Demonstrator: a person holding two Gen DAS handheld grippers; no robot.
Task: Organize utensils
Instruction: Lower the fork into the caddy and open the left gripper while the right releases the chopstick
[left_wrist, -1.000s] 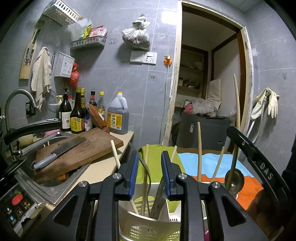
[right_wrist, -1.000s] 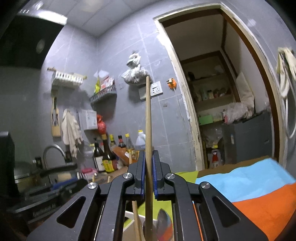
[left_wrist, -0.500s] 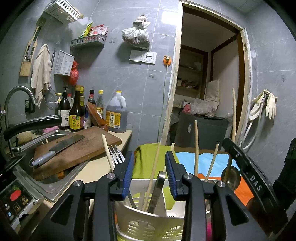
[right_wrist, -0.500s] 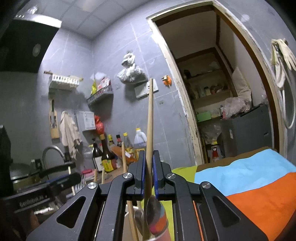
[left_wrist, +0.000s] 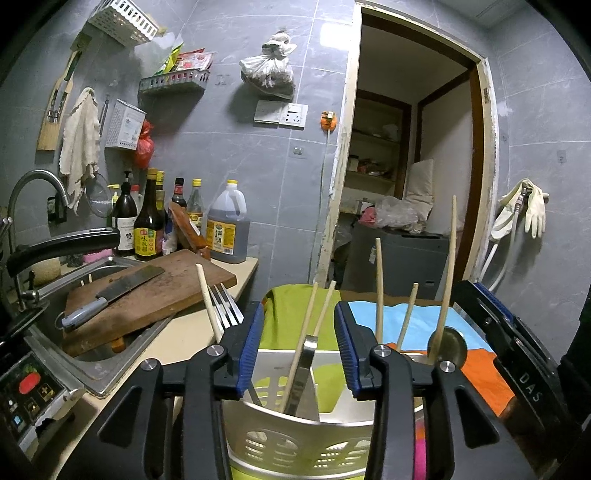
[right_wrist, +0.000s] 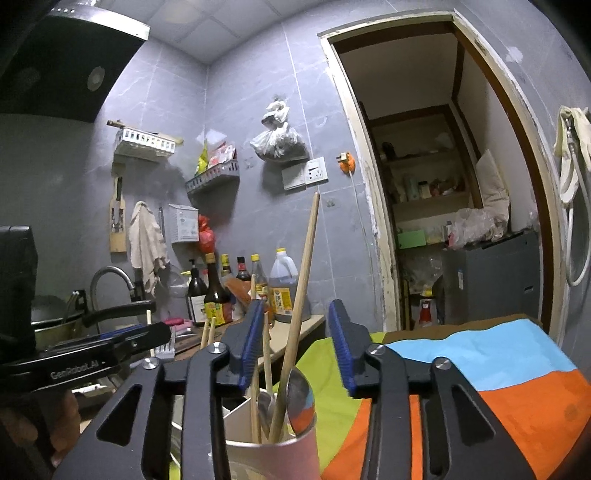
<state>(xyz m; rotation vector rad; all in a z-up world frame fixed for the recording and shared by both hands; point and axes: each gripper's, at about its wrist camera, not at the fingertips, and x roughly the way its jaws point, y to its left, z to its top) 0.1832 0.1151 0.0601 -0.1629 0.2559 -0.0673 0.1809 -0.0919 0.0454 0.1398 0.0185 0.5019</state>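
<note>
A white slotted utensil holder (left_wrist: 295, 439) stands just below my left gripper (left_wrist: 299, 349), which is open and empty above it. Chopsticks (left_wrist: 308, 332), a fork (left_wrist: 223, 306) and a metal handle stand in it. My right gripper (right_wrist: 295, 343) is open. A long wooden chopstick (right_wrist: 299, 306) leans free between its jaws, its lower end in a pink cup (right_wrist: 273, 456) with spoons (right_wrist: 301, 402) and other chopsticks. That cup's chopsticks (left_wrist: 448, 266) also show in the left wrist view.
A sink (left_wrist: 92, 365) holds a wooden cutting board (left_wrist: 147, 291) with a cleaver (left_wrist: 110, 295) on it at the left. Sauce bottles (left_wrist: 147, 221) line the tiled wall. A green, blue and orange cloth (right_wrist: 498, 387) covers the surface at the right. An open doorway (left_wrist: 406, 184) is behind.
My right gripper has opened and let go of the long chopstick, which now leans in the pink cup. My left gripper has opened wider and risen above the holder.
</note>
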